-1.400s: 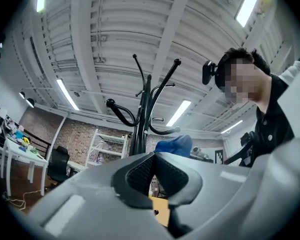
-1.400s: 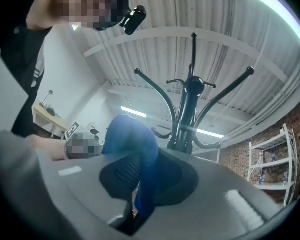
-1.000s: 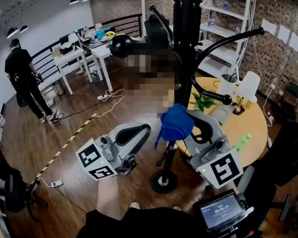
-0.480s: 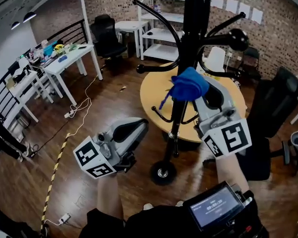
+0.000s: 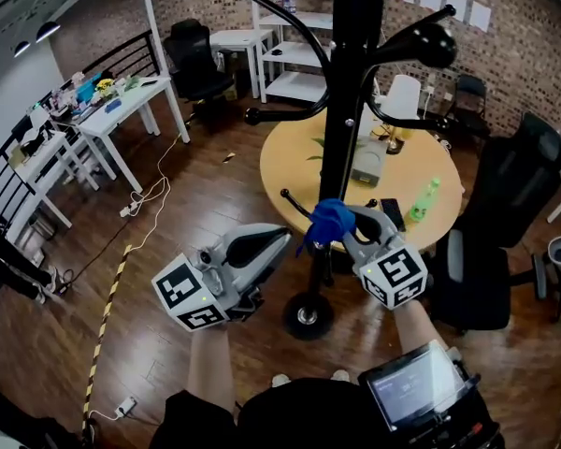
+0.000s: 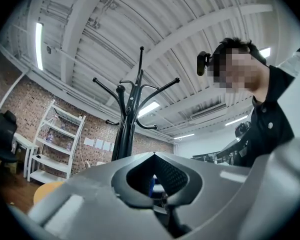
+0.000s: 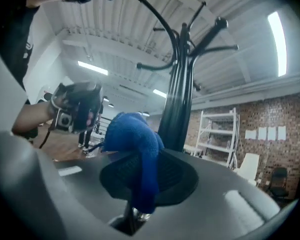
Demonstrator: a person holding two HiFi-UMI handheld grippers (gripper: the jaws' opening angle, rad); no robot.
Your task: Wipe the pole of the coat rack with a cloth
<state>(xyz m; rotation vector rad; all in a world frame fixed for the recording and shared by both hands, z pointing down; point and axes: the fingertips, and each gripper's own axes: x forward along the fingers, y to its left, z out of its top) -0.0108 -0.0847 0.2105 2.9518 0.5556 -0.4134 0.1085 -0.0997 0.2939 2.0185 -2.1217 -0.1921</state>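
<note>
Our right gripper [image 5: 339,231] clamps blue cloth [image 5: 327,218] at lower coat rack pole [image 5: 340,129]; our left gripper [image 5: 277,241] closed, empty, just beside.

Grey moulded left gripper [image 5: 277,238] and right gripper [image 5: 342,224], each carrying a black-and-white marker cube [image 5: 189,293]; operator wears a black top [image 5: 290,421]
</note>
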